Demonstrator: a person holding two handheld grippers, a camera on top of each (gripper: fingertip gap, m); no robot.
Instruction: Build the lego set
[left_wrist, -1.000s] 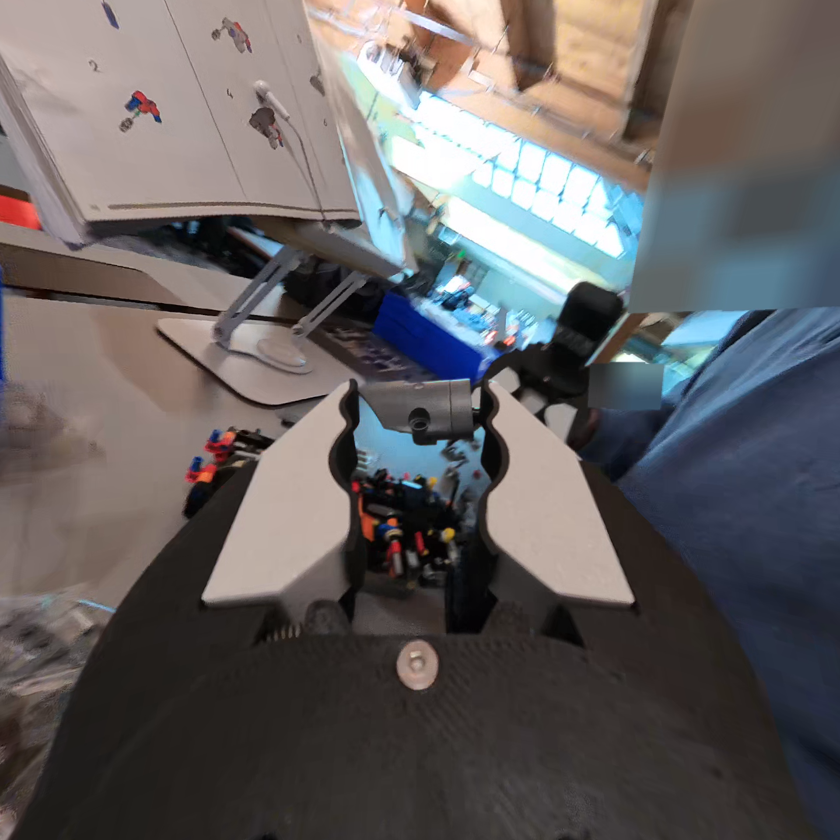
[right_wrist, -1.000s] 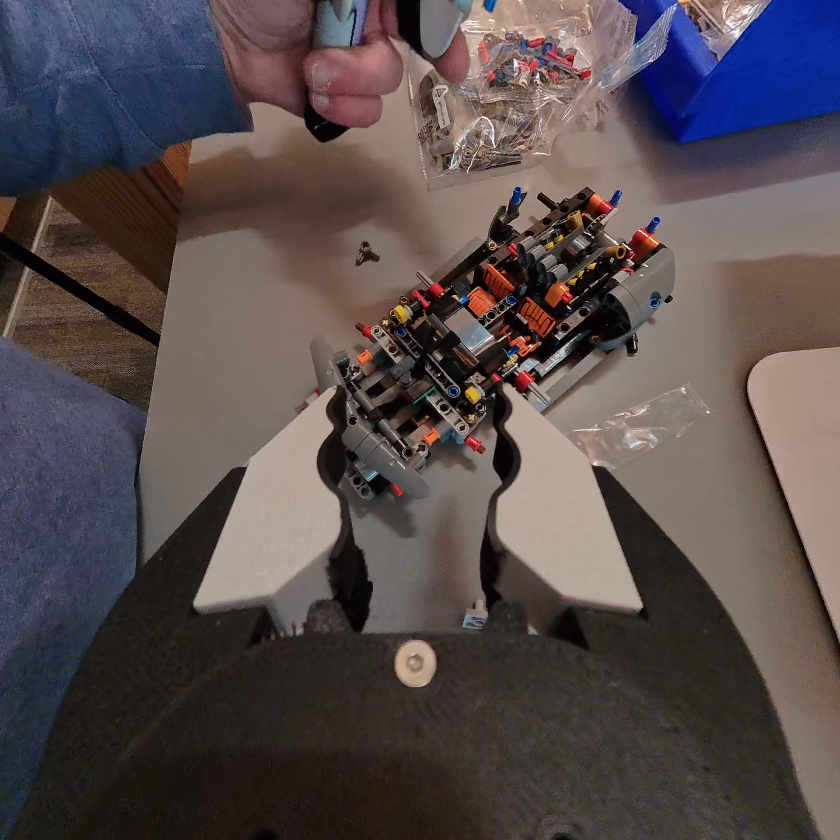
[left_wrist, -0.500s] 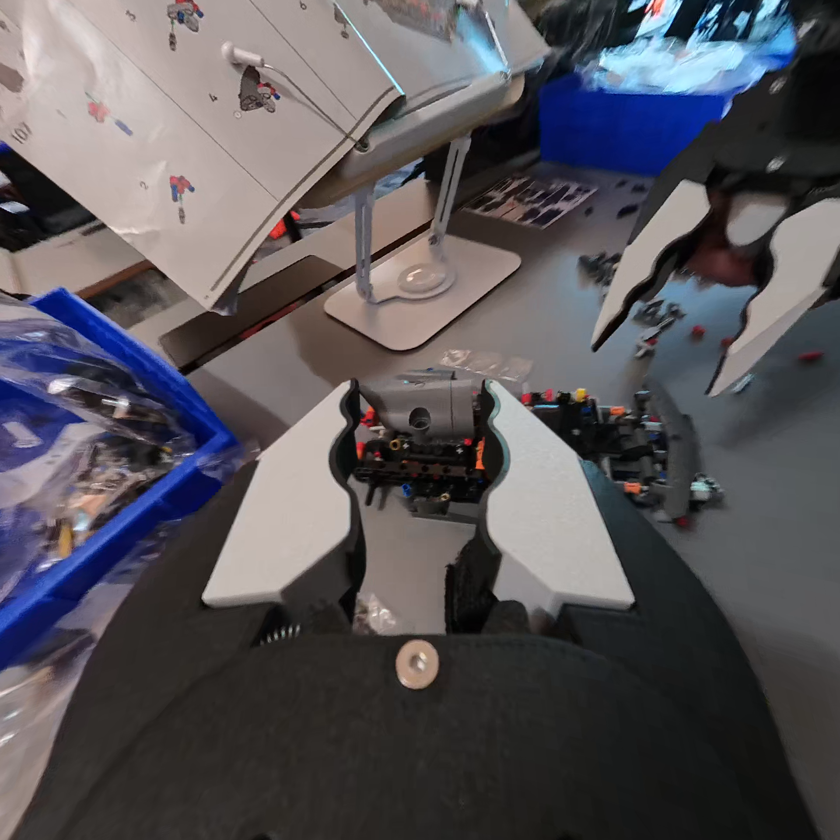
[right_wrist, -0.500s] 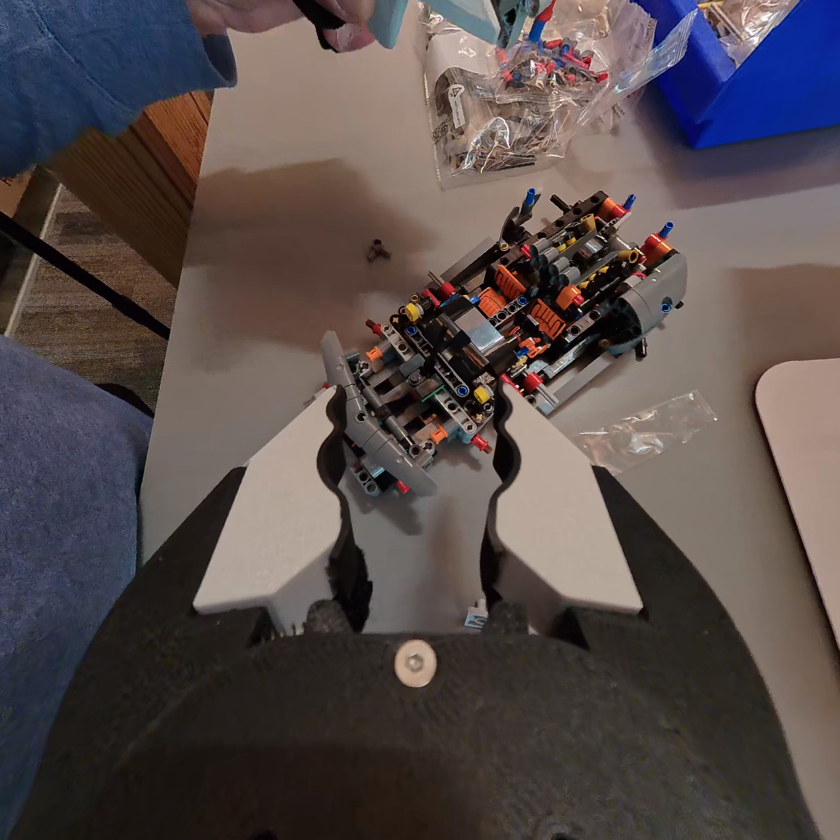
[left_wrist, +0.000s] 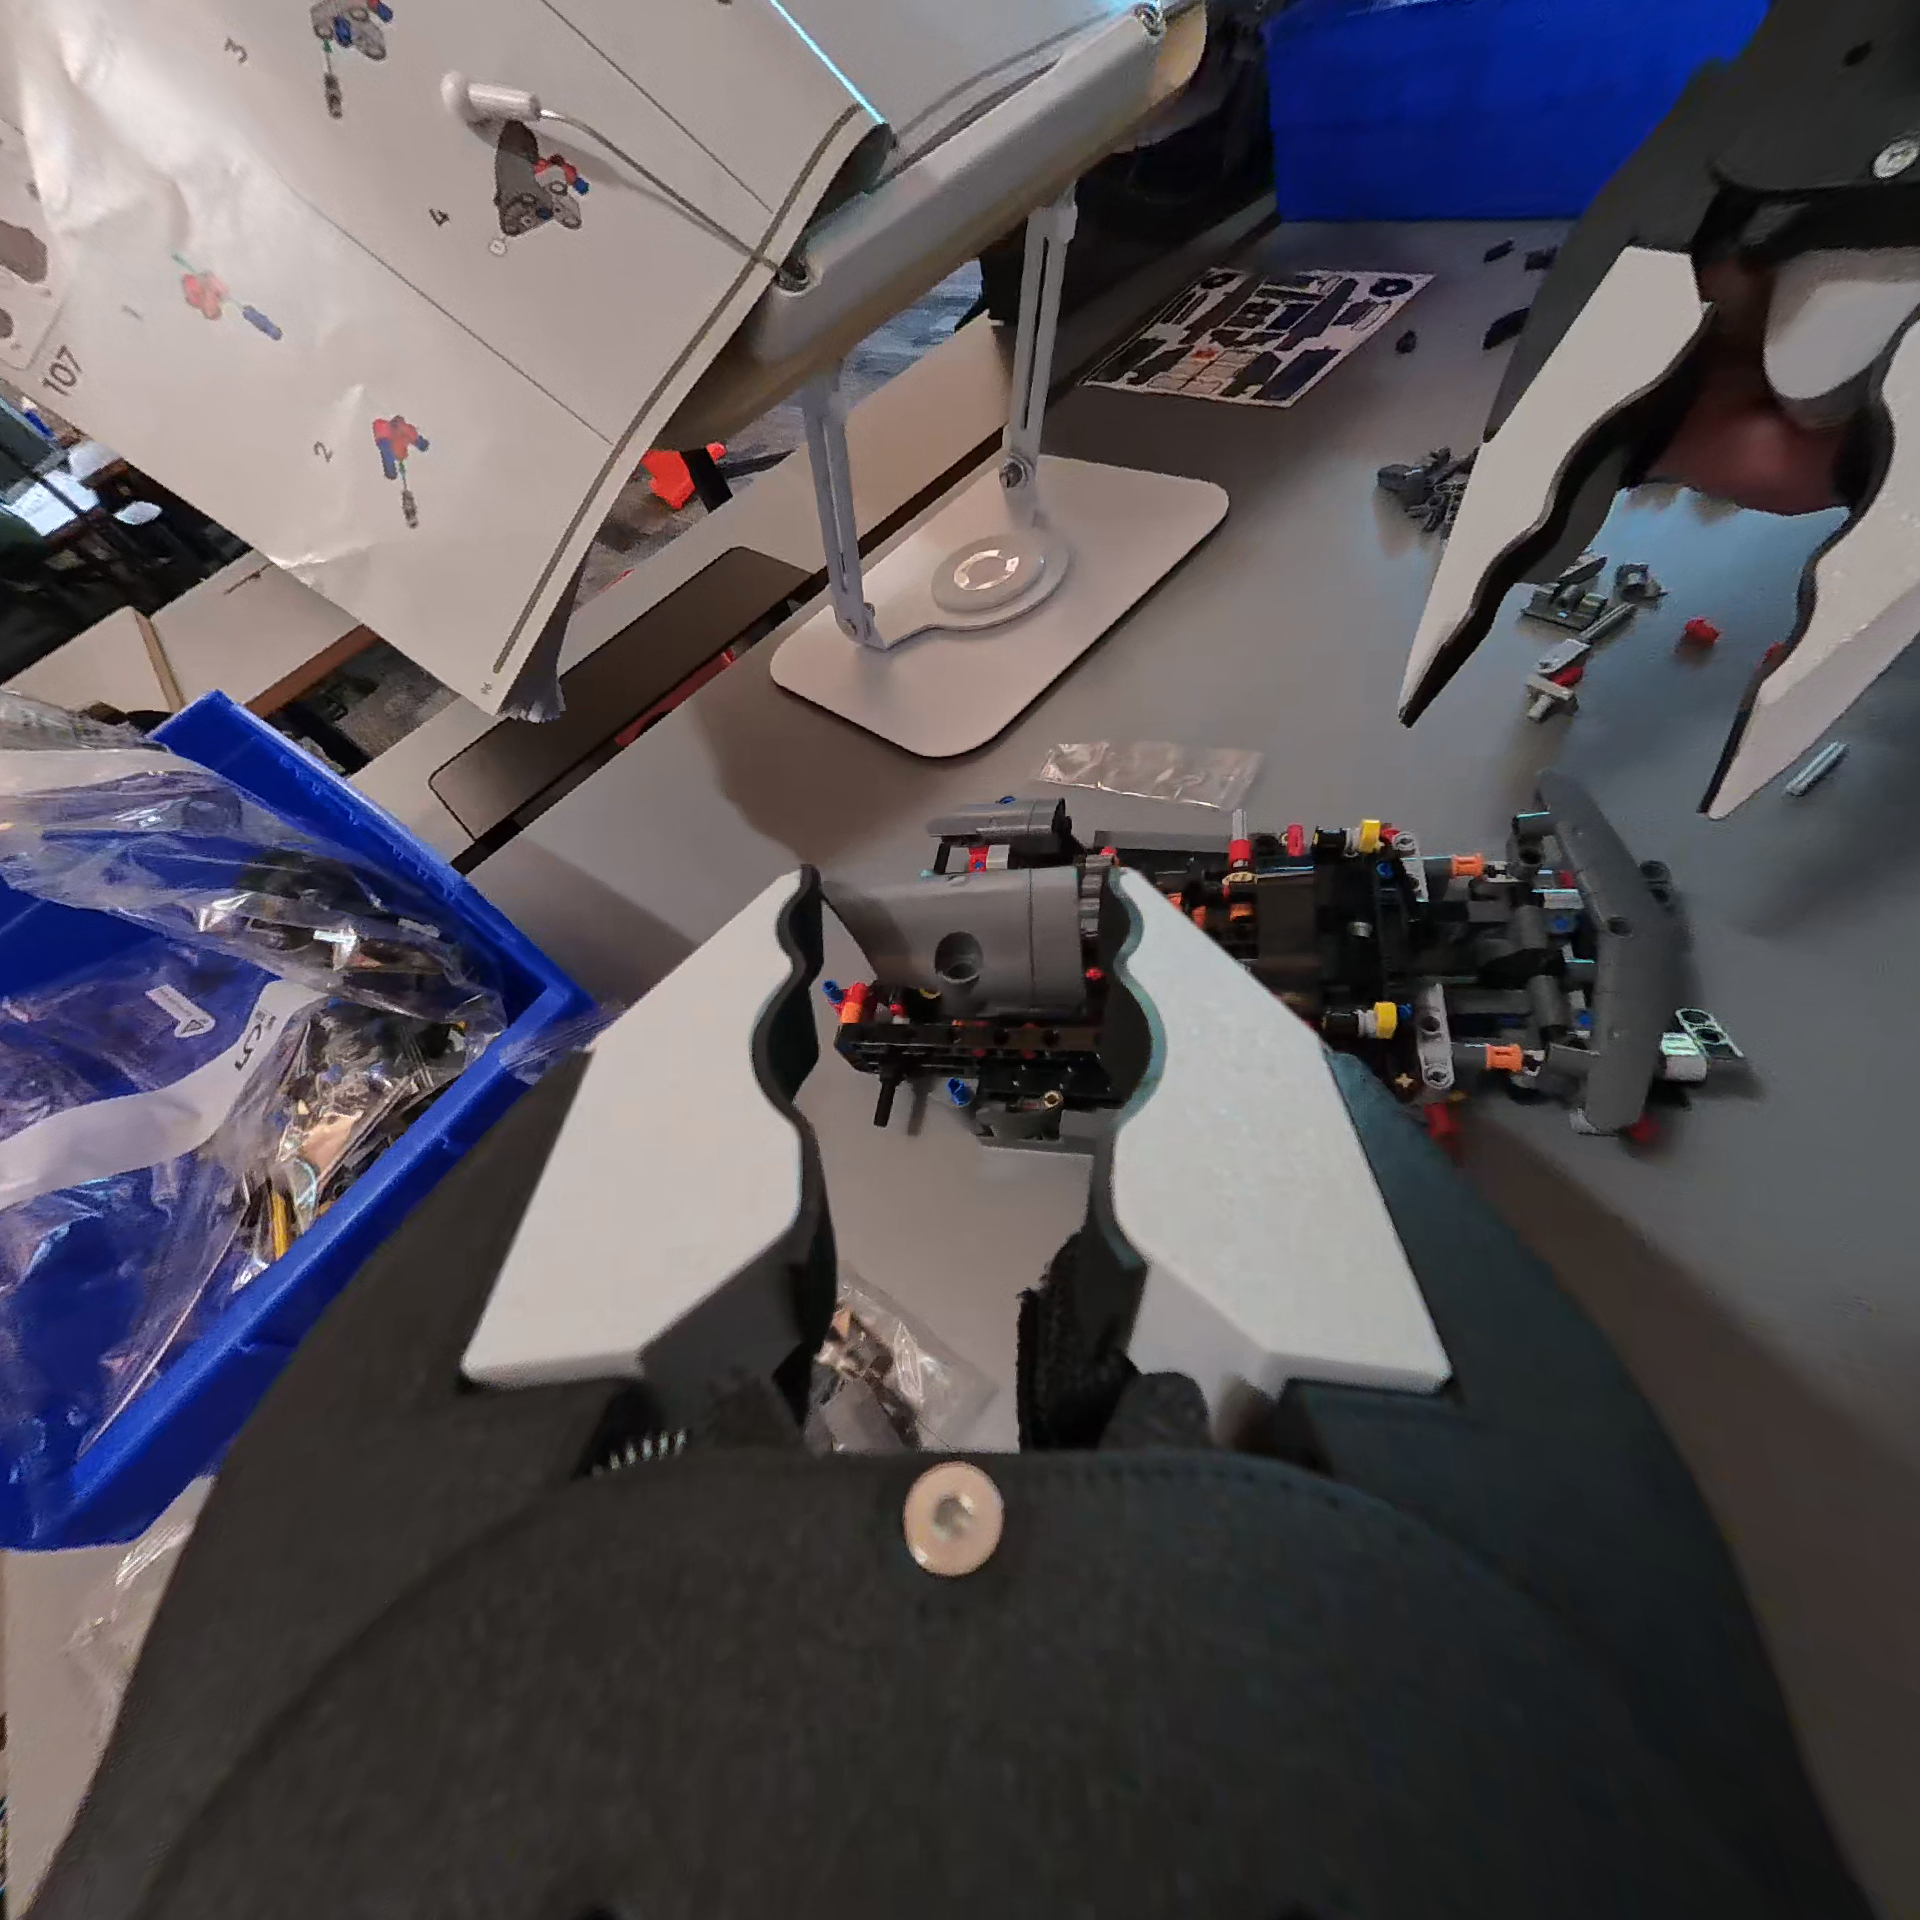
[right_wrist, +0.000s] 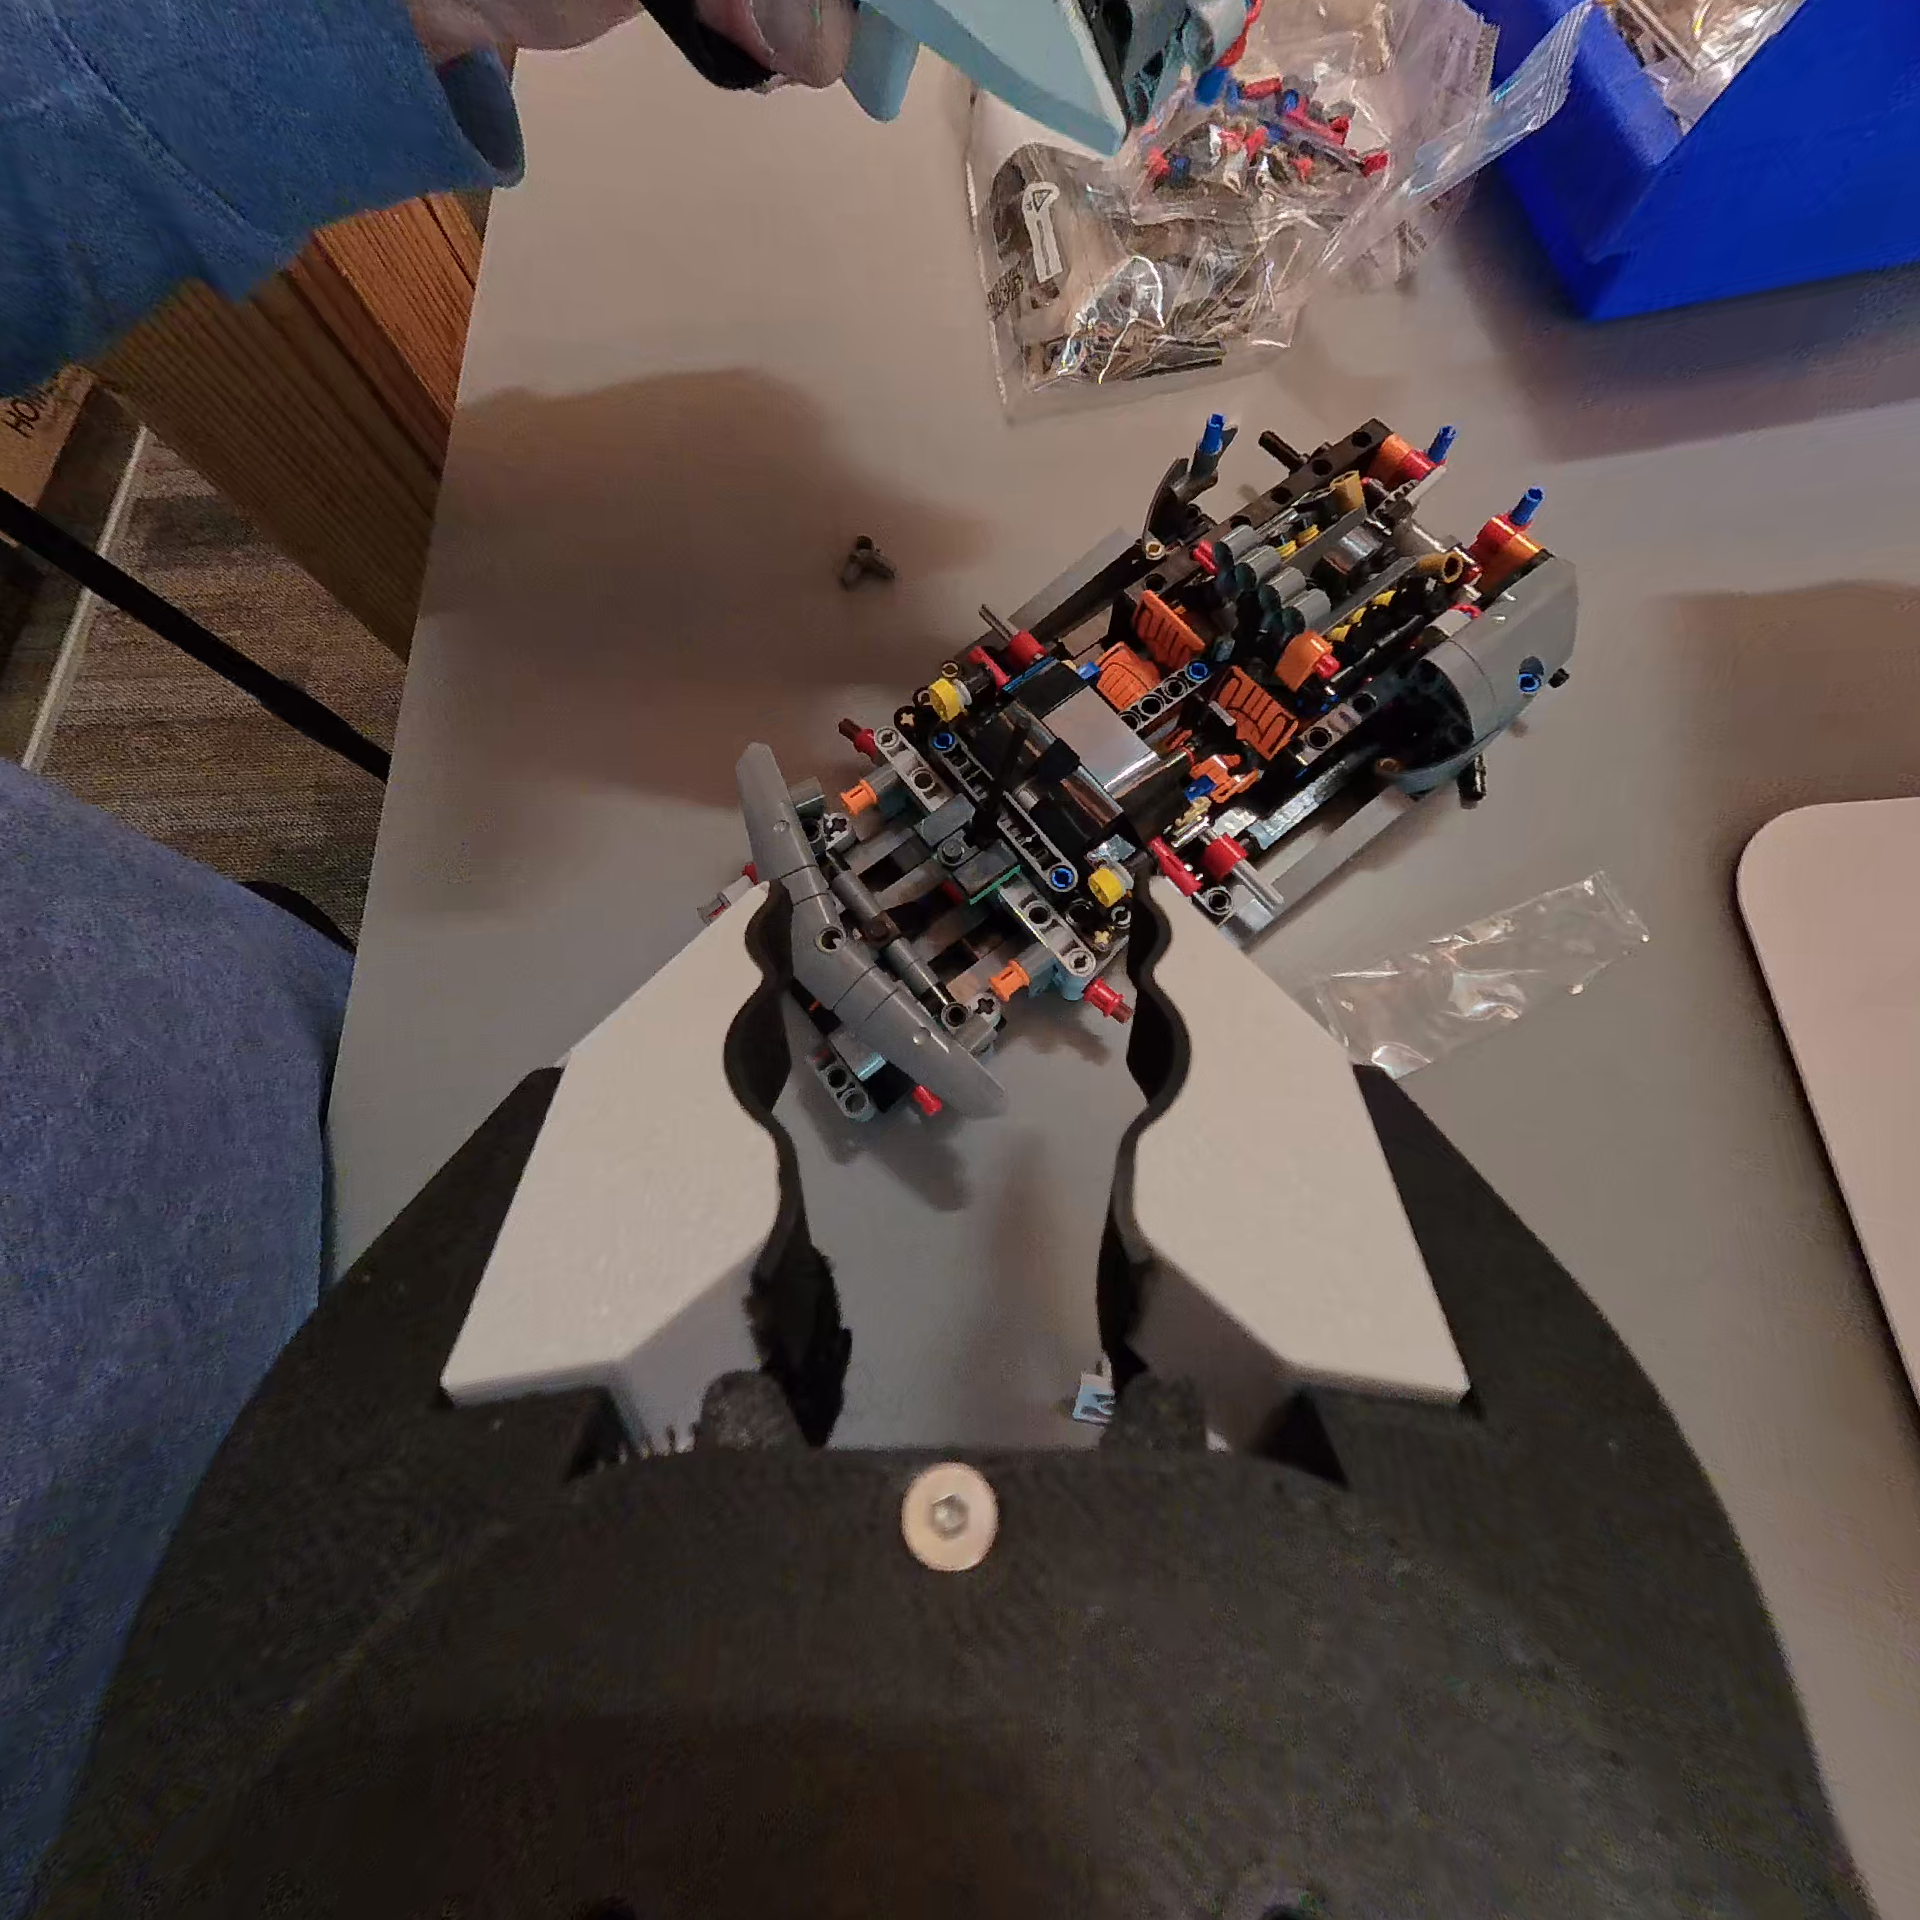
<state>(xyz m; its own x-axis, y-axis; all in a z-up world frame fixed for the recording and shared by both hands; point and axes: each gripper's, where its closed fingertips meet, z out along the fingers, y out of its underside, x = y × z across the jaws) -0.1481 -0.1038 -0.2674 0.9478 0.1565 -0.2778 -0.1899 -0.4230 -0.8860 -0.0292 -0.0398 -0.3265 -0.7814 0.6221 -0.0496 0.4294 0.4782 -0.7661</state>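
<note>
While both tongs (left_wrist: 961, 935) (right_wrist: 951, 925) gape, the lego model (right_wrist: 1195, 727) lies on the table (right_wrist: 644, 644)

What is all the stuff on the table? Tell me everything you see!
Lego model: one, mostly black and grey with orange, red, yellow and blue bits, middle of the table.
Parts bag: one, clear, full of small pieces, beyond the model.
Empty bag: one, clear, beside the model.
Bin: one, blue, holding more bags, left edge.
Instruction booklet: one, white, open on a silver stand.
Sticker sheet: one, dark, behind the stand.
Loose pieces: several, grey and red, right of the stand.
Small dark piece: one, alone near the model.
Left hand-held gripper: open, at the model's grey end.
Right hand-held gripper: open, over the curved bumper end.
</note>
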